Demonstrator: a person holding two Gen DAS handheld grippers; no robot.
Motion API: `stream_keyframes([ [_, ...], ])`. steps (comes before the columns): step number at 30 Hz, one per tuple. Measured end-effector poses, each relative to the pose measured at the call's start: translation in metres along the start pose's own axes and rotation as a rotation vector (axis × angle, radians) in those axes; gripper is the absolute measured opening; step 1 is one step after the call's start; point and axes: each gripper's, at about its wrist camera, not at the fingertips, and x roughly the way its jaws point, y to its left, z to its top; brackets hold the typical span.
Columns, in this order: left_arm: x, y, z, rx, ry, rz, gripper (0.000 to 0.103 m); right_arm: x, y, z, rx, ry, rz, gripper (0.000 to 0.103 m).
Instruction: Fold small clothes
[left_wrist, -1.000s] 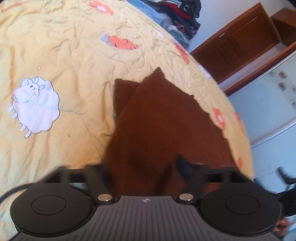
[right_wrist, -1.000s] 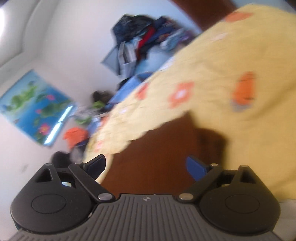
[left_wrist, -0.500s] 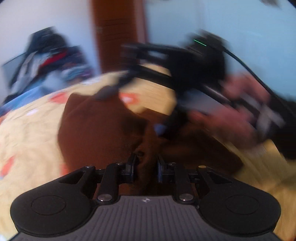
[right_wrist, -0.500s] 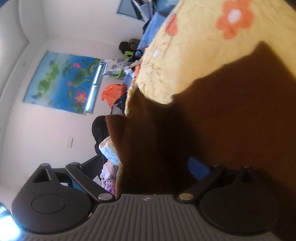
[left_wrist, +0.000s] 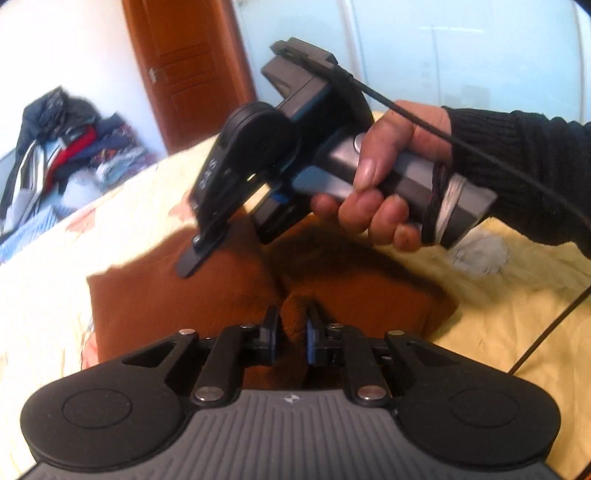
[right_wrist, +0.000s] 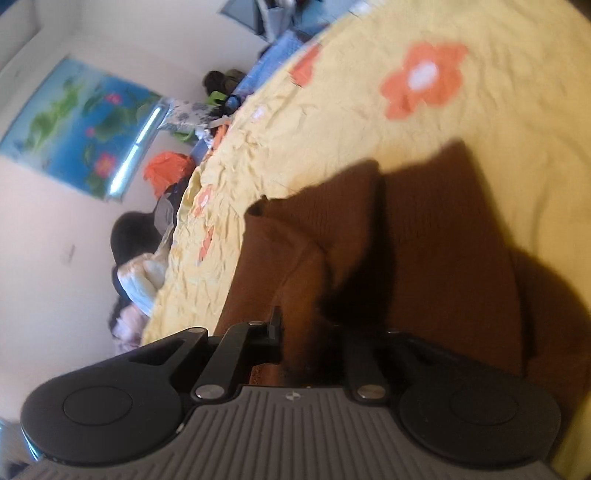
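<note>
Brown knitted garment (left_wrist: 207, 295) lies bunched on the yellow flower-print bedspread (right_wrist: 461, 122). Both grippers are closing on folds of it: the left gripper (left_wrist: 291, 334) nearest, the right gripper (right_wrist: 303, 332) (held in a black-sleeved hand (left_wrist: 384, 181)) beyond.

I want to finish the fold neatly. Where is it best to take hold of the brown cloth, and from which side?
Probably by a far corner of the brown cloth, coming from above: it lies flat on the yellow bedspread, so only edges offer a pinch. The left claw is closing on its raised middle fold.
</note>
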Motion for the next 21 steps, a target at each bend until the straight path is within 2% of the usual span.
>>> stream_keyframes([
  [4,-0.003,-0.023,0.011,0.026,-0.049,-0.096,0.010,-0.050,0.006,-0.002,-0.072,-0.081,-0.001,0.017],
  [8,0.022,-0.045,-0.004,0.032,0.026,-0.144,0.010,-0.078,-0.026,-0.013,-0.017,-0.120,-0.103,0.017],
  [10,0.018,-0.045,-0.011,0.030,-0.001,-0.142,0.011,-0.078,-0.041,-0.021,0.018,-0.121,-0.118,0.017],
  [12,0.000,-0.036,-0.013,0.016,-0.052,-0.179,0.011,-0.076,-0.049,-0.026,0.042,-0.127,-0.084,0.020],
  [13,-0.010,-0.029,-0.014,0.011,-0.080,-0.199,0.012,-0.076,-0.051,-0.028,0.065,-0.133,-0.072,0.027],
  [15,-0.033,-0.015,-0.025,0.029,-0.124,-0.202,0.019,-0.079,-0.054,-0.027,0.117,-0.154,-0.030,0.041],
  [16,-0.045,-0.009,-0.033,0.044,-0.141,-0.168,0.028,-0.082,-0.051,-0.028,0.136,-0.175,-0.014,0.054],
  [17,-0.055,-0.002,-0.044,0.056,-0.158,-0.123,0.043,-0.088,-0.045,-0.030,0.139,-0.200,-0.008,0.066],
  [18,-0.065,0.005,-0.054,0.065,-0.168,-0.077,0.053,-0.095,-0.039,-0.034,0.124,-0.220,-0.008,0.068],
  [19,-0.071,0.011,-0.065,0.076,-0.171,-0.032,0.070,-0.101,-0.033,-0.039,0.107,-0.232,-0.002,0.069],
  [21,-0.078,0.022,-0.084,0.107,-0.141,0.062,0.072,-0.109,-0.022,-0.052,0.093,-0.215,0.018,0.069],
])
